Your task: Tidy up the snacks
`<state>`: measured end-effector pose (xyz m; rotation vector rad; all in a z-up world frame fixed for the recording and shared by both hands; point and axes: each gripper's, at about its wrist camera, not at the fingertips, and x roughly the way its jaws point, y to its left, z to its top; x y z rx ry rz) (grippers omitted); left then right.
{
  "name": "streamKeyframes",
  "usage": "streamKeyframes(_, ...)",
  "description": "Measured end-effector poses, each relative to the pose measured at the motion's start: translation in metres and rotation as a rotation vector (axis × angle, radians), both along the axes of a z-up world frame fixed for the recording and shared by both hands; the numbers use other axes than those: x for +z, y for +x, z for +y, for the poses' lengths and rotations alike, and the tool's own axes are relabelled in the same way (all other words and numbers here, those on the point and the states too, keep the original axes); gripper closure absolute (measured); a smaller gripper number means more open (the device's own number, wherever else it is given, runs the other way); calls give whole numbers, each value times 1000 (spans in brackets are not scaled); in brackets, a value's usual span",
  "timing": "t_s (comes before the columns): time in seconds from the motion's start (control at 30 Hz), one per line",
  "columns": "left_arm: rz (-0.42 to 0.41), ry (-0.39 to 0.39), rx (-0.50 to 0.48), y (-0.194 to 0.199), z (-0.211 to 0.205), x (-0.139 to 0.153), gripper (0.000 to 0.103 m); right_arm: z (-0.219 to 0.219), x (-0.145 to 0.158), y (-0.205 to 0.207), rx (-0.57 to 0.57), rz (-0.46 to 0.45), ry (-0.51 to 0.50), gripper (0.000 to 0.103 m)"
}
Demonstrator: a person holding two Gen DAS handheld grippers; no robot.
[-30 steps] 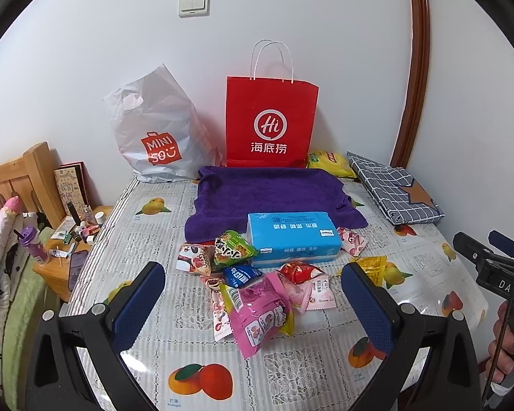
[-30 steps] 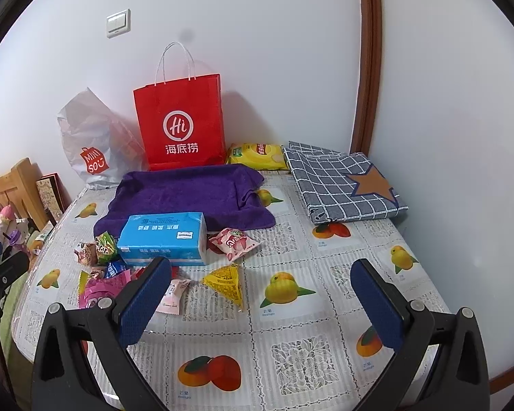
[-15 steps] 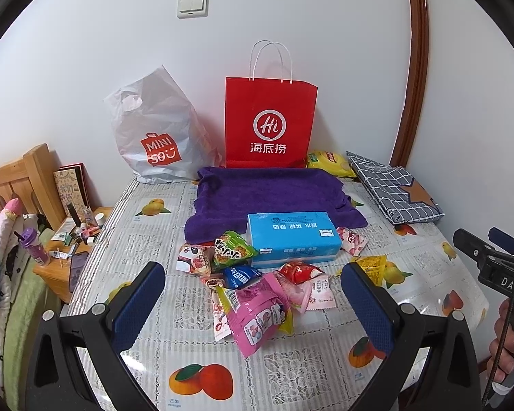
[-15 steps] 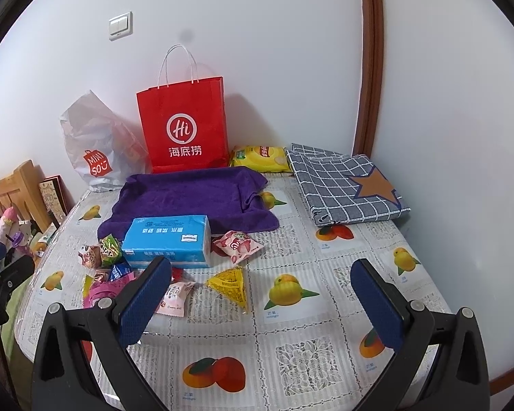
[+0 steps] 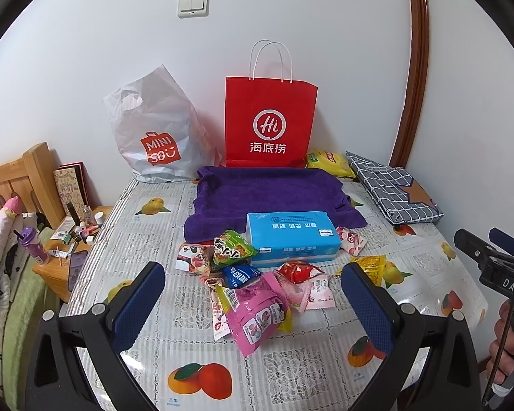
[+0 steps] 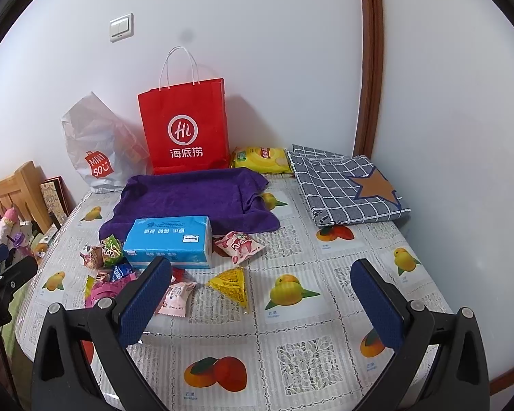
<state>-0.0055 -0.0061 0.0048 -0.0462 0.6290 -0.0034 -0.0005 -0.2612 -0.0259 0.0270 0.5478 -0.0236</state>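
Several snack packets lie in a loose heap on the fruit-print tablecloth (image 5: 291, 359): a pink packet (image 5: 257, 311), a green one (image 5: 233, 248), a blue one (image 5: 240, 274), a red one (image 5: 298, 271) and a yellow triangular one (image 6: 233, 282). A pink strawberry packet (image 6: 240, 245) rests beside the blue tissue box (image 5: 291, 239). My left gripper (image 5: 253, 294) hovers open above the heap, holding nothing. My right gripper (image 6: 260, 291) is open too, over the cloth to the right of the snacks.
A purple towel (image 5: 270, 195), a red paper bag (image 5: 269, 120), a white plastic bag (image 5: 154, 137) and a yellow chip bag (image 6: 260, 159) stand at the back. A folded checked cloth (image 6: 342, 185) lies at the right. A cluttered wooden nightstand (image 5: 68, 250) is left of the table.
Both views have shifted only slightly, the right one drifting a little to the left and closer. The snacks have not moved, and both grippers stay open.
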Motion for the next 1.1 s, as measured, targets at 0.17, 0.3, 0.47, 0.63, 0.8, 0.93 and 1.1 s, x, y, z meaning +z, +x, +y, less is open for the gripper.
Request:
streamKeyframes(0.17, 0, -2, 0, 0, 1, -1, 0, 2, -1, -1, 2, 2, -4, 1)
streamKeyframes(0.3, 2, 2, -2, 1, 1, -2, 0, 3, -1, -1, 2, 3, -3, 1)
streamKeyframes(0.47, -2, -5, -3, 0, 1, -2, 0, 4, 0, -2, 4, 0, -4, 1)
streamKeyframes(0.63, -2, -6, -5, 0, 2, -2, 0, 4, 0, -2, 4, -1, -5, 1)
streamKeyframes(0.8, -2, -5, -3, 0, 2, -2, 0, 5, 0, -2, 6, 3, -5, 1)
streamKeyframes(0.93, -1, -13, -6, -1, 2, -2, 0, 7, 0, -2, 10, 3, -11, 1)
streamKeyframes(1.1, 3, -4, 2, 0, 1, -2, 0, 9, -1, 0, 19, 8, -7, 1)
